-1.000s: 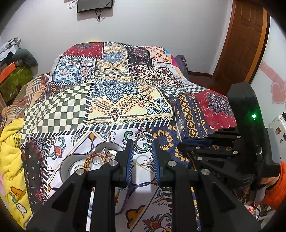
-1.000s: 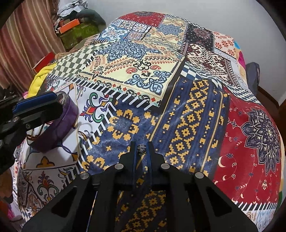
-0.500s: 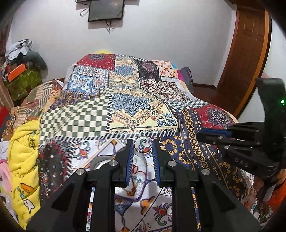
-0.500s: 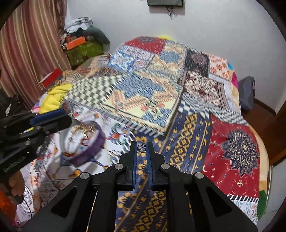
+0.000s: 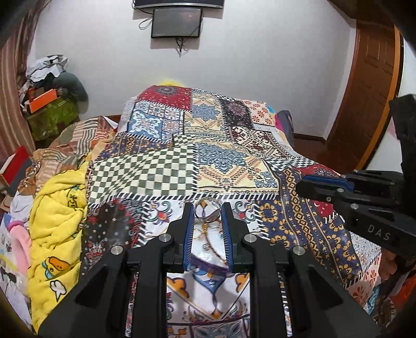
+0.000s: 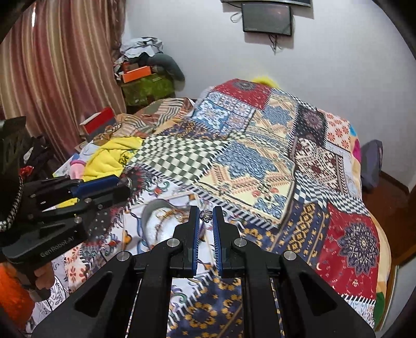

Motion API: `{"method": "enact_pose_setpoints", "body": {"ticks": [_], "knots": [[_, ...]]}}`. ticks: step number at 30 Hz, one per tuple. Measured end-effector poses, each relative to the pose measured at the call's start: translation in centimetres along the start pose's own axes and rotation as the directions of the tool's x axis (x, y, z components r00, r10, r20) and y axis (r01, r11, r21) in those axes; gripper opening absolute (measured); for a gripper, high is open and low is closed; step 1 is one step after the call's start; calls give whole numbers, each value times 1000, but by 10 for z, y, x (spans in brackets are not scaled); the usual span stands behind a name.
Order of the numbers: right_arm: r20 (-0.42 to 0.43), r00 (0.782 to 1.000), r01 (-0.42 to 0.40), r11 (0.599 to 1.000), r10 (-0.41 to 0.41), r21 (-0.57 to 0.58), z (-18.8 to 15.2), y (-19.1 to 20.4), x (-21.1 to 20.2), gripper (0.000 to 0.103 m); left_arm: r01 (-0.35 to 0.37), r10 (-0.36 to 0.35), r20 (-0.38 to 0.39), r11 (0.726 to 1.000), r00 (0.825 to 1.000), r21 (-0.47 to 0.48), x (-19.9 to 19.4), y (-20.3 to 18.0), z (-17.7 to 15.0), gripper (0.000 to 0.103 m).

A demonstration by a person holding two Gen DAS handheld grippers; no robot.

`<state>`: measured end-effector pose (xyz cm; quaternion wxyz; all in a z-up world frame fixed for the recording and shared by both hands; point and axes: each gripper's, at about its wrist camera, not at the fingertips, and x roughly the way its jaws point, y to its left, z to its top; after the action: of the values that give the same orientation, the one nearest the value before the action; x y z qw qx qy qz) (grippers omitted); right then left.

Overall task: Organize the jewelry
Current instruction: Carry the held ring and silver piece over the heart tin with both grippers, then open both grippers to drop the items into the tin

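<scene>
My left gripper (image 5: 206, 221) is shut on a silver ring (image 5: 208, 213), which stands upright between the blue pads, above the patchwork bedspread (image 5: 145, 174). My right gripper (image 6: 206, 217) is shut on a small ornate silver jewelry piece (image 6: 206, 215) at its fingertips. A grey dish (image 6: 153, 205) holding gold-coloured jewelry lies blurred on the bed just below and left of the right fingertips. The left gripper (image 6: 124, 184) shows at the left edge of the right wrist view. The right gripper (image 5: 301, 187) shows at the right of the left wrist view.
A yellow blanket (image 5: 57, 215) and piled clothes lie along the bed's left side. A red box (image 6: 100, 122) sits by the striped curtain (image 6: 59, 78). A wooden door (image 5: 369, 91) stands at the right, and a screen (image 5: 176, 23) hangs on the far wall.
Both grippers have risen and drawn back from the bedspread, so more of the room shows. Each still holds its piece. The right gripper now hangs closer to the dish.
</scene>
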<state>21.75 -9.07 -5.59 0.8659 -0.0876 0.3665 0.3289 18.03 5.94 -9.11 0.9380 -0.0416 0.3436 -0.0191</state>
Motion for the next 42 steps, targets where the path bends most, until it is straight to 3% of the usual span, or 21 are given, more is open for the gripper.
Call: {"method": "enact_pose_setpoints", "body": {"ticks": [10, 24, 42], "knots": [[18, 999, -35, 999, 36, -42, 9, 28, 13, 9, -2, 2, -24, 999, 1000, -33, 8, 19, -12, 20], [-81, 988, -130, 991, 131, 19, -4, 31, 71, 9, 2, -4, -122, 1000, 993, -21, 51, 29, -30, 20], [-184, 975, -125, 992, 127, 20, -26, 23, 102, 9, 24, -24, -146, 1000, 989, -2, 74, 24, -32, 20]]}}
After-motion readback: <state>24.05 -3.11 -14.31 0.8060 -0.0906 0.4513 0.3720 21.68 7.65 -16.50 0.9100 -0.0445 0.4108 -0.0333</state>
